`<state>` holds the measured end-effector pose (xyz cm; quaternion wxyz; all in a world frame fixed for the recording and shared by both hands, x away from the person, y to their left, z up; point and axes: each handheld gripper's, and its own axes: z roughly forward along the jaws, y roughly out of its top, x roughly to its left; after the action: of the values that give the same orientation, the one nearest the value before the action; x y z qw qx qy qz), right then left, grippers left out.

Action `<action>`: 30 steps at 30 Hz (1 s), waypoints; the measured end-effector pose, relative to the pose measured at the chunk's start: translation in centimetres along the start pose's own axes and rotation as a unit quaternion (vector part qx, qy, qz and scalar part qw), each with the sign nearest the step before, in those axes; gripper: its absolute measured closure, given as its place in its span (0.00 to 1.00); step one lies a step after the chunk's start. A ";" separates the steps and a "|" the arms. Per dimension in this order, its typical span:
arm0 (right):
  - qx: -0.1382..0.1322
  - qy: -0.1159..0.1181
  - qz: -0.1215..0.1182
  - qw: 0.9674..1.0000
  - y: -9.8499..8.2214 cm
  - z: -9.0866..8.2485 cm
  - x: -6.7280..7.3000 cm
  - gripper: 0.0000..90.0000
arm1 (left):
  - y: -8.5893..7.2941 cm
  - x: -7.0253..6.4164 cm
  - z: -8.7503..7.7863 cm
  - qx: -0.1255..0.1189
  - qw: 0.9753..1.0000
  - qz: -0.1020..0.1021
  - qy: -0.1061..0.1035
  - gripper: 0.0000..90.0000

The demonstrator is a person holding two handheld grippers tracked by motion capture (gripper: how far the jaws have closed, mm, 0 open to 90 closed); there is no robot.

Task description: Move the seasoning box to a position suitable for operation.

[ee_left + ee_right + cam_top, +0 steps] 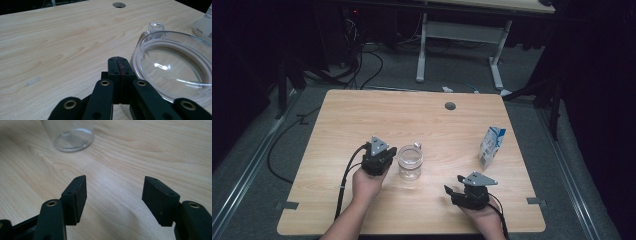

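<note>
Hovering beside an empty glass jar (410, 162) near the table's (362, 115) middle, the left gripper (118, 65) had its jaws clenched on nothing; the right gripper (115, 195) waited released (carton (491, 146) untouched, far right). Nothing looked grasped yet.

Your table (362, 115) sits brightly lit from above while the room around it falls nearly black. Beside your left gripper (118, 62), the glass jar (175, 65) carries small glints; nearest jaw parts blur softly.
</note>
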<state>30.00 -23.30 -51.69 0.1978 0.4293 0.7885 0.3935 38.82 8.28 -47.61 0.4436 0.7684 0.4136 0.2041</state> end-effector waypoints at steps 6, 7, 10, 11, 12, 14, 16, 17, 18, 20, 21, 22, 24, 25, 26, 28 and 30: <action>-0.001 0.001 0.004 1.000 0.0 0.0 -0.2 0.41 | -1.1 0.0 0.2 -0.004 1.000 0.002 -0.008 1.00; -0.002 0.002 0.003 1.000 0.0 0.0 -0.2 0.41 | -1.1 -0.1 0.2 -0.005 1.000 0.001 -0.011 1.00; -0.001 0.005 0.005 1.000 0.0 0.0 -0.1 0.41 | -1.4 -0.3 0.0 -0.010 1.000 0.003 -0.015 1.00; -0.001 0.006 0.005 1.000 0.0 0.0 -0.1 0.42 | -1.4 -0.4 -0.1 -0.009 1.000 0.004 -0.014 1.00; 0.000 0.008 0.006 1.000 0.0 0.1 -0.1 0.42 | -1.5 -0.5 -0.2 -0.011 1.000 0.006 -0.014 1.00; 0.000 0.008 0.006 1.000 0.0 0.1 -0.1 0.42 | -1.6 -0.6 -0.2 -0.013 1.000 0.008 -0.014 1.00; 0.000 0.008 0.006 1.000 -0.1 0.1 -0.2 0.42 | -1.7 -0.7 -0.4 -0.015 1.000 0.008 -0.014 1.00; 0.000 0.007 0.009 1.000 -0.1 0.1 -0.3 0.42 | -1.8 -0.7 -0.6 -0.016 1.000 0.007 -0.014 1.00; 0.000 0.007 0.009 1.000 -0.1 0.1 -0.3 0.42 | -1.8 -0.7 -0.6 -0.016 1.000 0.007 -0.014 1.00; -0.001 0.007 0.011 1.000 -0.1 0.1 -0.3 0.42 | -2.0 -0.9 -0.8 -0.017 1.000 0.006 -0.016 1.00; -0.001 0.007 0.011 1.000 -0.1 0.1 -0.4 0.43 | -2.0 -0.9 -0.9 -0.017 1.000 0.007 -0.017 1.00; -0.001 0.008 0.011 1.000 -0.1 0.1 -0.4 0.43 | -2.2 -1.1 -1.0 -0.017 1.000 0.007 -0.018 1.00; -0.001 0.008 0.013 1.000 -0.1 0.0 -0.4 0.43 | -2.3 -1.4 -1.1 -0.019 1.000 0.008 -0.020 1.00; -0.001 0.009 0.013 1.000 -0.1 0.0 -0.4 0.43 | -2.4 -1.5 -1.2 -0.019 1.000 0.010 -0.021 1.00; -0.001 0.008 0.013 1.000 -0.1 0.0 -0.4 0.43 | -2.6 -1.7 -1.3 -0.019 0.999 0.012 -0.022 1.00; -0.002 0.009 0.013 1.000 -0.1 0.0 -0.4 0.43 | -2.8 -2.0 -1.5 -0.020 0.999 0.013 -0.026 1.00; -0.003 0.009 0.013 1.000 0.0 0.0 -0.4 0.43 | -3.1 -2.5 -1.8 -0.022 0.999 0.016 -0.029 1.00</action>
<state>30.22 -23.68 -51.74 0.1869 0.4350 0.7838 0.4019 34.73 7.96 -49.12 0.4688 0.7709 0.3831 0.1978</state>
